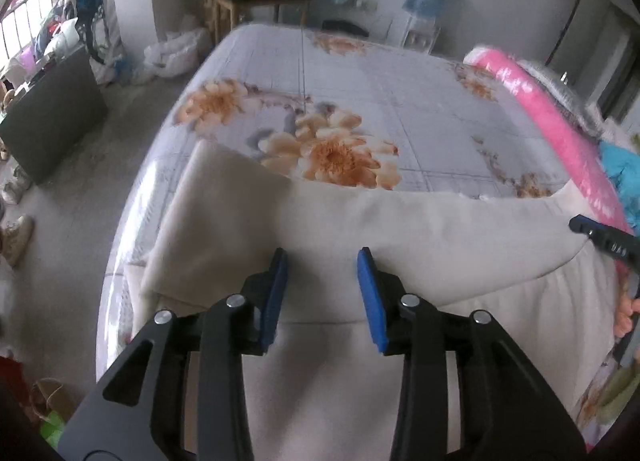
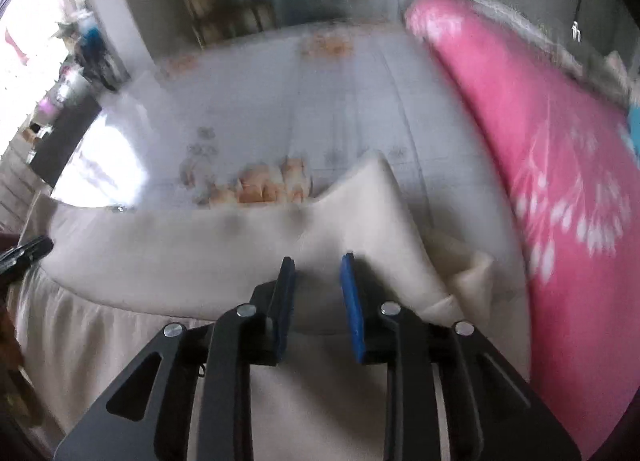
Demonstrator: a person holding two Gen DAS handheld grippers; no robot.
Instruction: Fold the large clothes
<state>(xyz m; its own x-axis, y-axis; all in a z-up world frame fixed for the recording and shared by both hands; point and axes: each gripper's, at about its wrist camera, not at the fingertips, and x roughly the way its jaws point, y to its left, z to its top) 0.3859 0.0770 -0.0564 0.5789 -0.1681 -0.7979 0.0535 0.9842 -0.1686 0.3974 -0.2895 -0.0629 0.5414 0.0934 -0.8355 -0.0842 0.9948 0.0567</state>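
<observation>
A large cream garment (image 1: 400, 221) lies across the near end of a bed, folded over itself, with a folded flap (image 1: 216, 221) at its left. My left gripper (image 1: 322, 253) hovers over the fold's near edge, its blue pads apart and nothing pinched between them. One finger of the other gripper (image 1: 600, 239) shows at the right edge. In the blurred right wrist view, my right gripper (image 2: 317, 259) stands over the cream garment (image 2: 180, 245) near a raised corner (image 2: 376, 189), jaws a little apart with only cloth seen beyond them. The left gripper's tip (image 2: 24, 253) shows at far left.
The bed has a grey sheet with orange flowers (image 1: 340, 157). A pink quilt (image 2: 560, 181) runs along the bed's right side, with a blue item (image 1: 624, 169) beside it. A dark box (image 1: 52, 121), bags and shoes (image 1: 16, 237) sit on the floor at left. A water dispenser (image 1: 426, 1) stands at the far wall.
</observation>
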